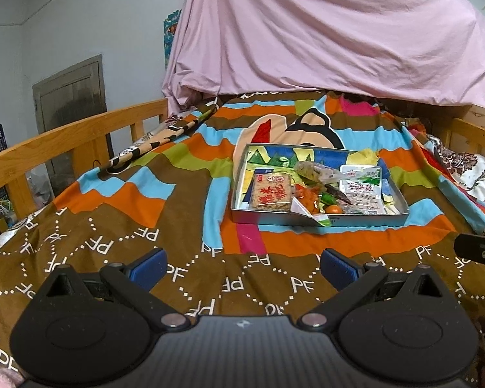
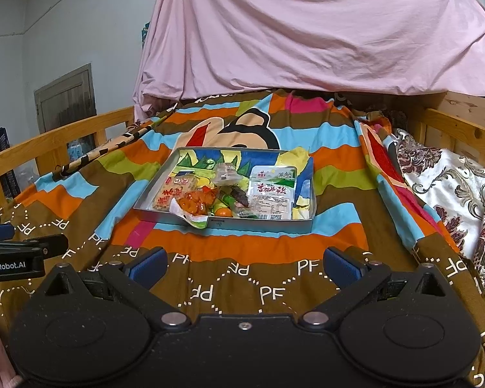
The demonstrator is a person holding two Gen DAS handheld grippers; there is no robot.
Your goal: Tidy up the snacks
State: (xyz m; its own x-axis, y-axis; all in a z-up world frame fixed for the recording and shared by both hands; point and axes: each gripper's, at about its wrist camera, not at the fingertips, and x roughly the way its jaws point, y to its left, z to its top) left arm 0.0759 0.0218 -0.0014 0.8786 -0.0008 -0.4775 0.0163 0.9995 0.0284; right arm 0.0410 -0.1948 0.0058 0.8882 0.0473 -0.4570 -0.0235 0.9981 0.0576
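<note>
A shallow metal tray (image 1: 239, 174) (image 2: 152, 190) lies on the colourful blanket, with several snack packets in it: a red-and-tan cracker pack (image 1: 271, 196) (image 2: 171, 195), a white sealed pack (image 1: 362, 190) (image 2: 271, 199), an orange-filled clear bag (image 2: 195, 205) (image 1: 307, 202) hanging over the tray's near rim, and small clear-wrapped pieces (image 1: 313, 169) (image 2: 228, 171). My left gripper (image 1: 242, 266) is open and empty, short of the tray. My right gripper (image 2: 244, 265) is open and empty, also short of the tray. Each gripper shows at the edge of the other's view.
The blanket (image 1: 129, 245) (image 2: 355, 174) covers a bed with wooden rails (image 1: 64, 139) (image 2: 462, 129) on both sides. A pink sheet (image 1: 323, 32) (image 2: 307, 32) hangs behind the bed. A floral cloth (image 2: 452, 187) lies at the right.
</note>
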